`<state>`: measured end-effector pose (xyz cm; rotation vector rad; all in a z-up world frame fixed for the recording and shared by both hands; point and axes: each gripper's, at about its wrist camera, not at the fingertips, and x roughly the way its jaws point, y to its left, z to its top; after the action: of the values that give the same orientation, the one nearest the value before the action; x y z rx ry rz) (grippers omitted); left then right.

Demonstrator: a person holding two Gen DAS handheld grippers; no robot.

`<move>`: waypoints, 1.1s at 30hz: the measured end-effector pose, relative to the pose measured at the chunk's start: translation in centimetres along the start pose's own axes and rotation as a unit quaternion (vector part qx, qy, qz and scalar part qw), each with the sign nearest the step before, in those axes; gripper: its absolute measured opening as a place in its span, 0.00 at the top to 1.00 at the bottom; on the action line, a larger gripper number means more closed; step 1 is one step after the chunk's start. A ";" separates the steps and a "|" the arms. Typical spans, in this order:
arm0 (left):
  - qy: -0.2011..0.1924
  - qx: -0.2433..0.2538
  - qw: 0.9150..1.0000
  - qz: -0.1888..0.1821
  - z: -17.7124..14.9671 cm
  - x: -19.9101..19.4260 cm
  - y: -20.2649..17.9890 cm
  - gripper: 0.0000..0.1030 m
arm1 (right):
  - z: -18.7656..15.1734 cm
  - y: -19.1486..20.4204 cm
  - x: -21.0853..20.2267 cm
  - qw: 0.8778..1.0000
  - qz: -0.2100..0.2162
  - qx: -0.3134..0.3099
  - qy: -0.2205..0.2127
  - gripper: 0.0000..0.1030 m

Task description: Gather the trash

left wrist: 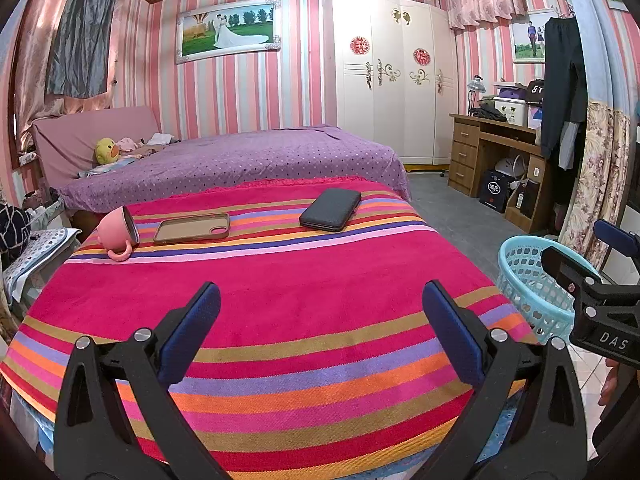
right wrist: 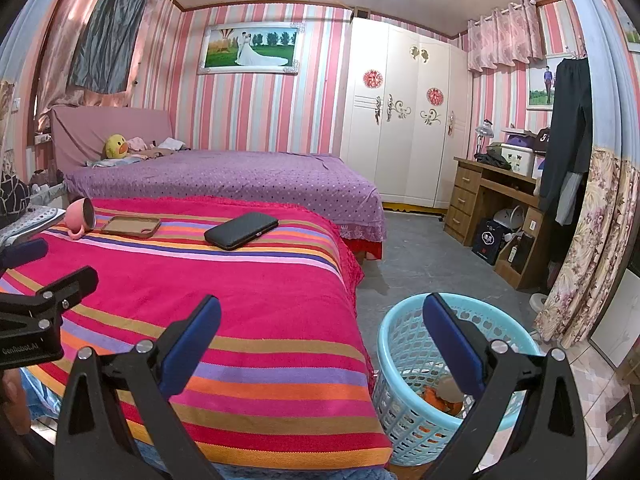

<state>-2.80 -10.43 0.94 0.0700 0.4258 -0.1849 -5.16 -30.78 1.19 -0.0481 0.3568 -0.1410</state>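
A light blue plastic basket (right wrist: 404, 356) stands on the floor right of the striped table; it also shows in the left wrist view (left wrist: 528, 280). Orange and pale trash (right wrist: 444, 394) lies in its bottom. My left gripper (left wrist: 320, 312) is open and empty above the near part of the striped cloth (left wrist: 304, 304). My right gripper (right wrist: 320, 324) is open and empty, over the table's right edge and the basket. Each gripper shows at the edge of the other's view, the right one (left wrist: 600, 292) and the left one (right wrist: 36, 292).
At the table's far end lie a tipped pink mug (left wrist: 116, 234), a brown phone case (left wrist: 192, 228) and a dark wallet (left wrist: 330, 209). Behind is a purple bed (left wrist: 240, 160). A white wardrobe (left wrist: 392, 80) and wooden desk (left wrist: 492, 152) stand right.
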 end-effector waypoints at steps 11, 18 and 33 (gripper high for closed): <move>-0.002 -0.002 1.000 0.002 0.2 0.0 0.1 0.05 | -0.1 0.1 0.0 1.000 0.000 0.000 0.000 0.04; -0.002 -0.001 1.000 0.002 0.2 0.0 0.1 0.05 | -0.1 0.1 0.1 1.000 0.000 -0.001 0.000 0.04; -0.002 -0.001 1.000 0.002 0.1 0.0 0.0 0.05 | -0.1 0.2 0.1 1.000 0.000 -0.001 -0.001 0.04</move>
<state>-2.74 -10.39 1.06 0.0681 0.4212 -0.1806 -5.06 -30.60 1.03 -0.0504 0.3546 -0.1410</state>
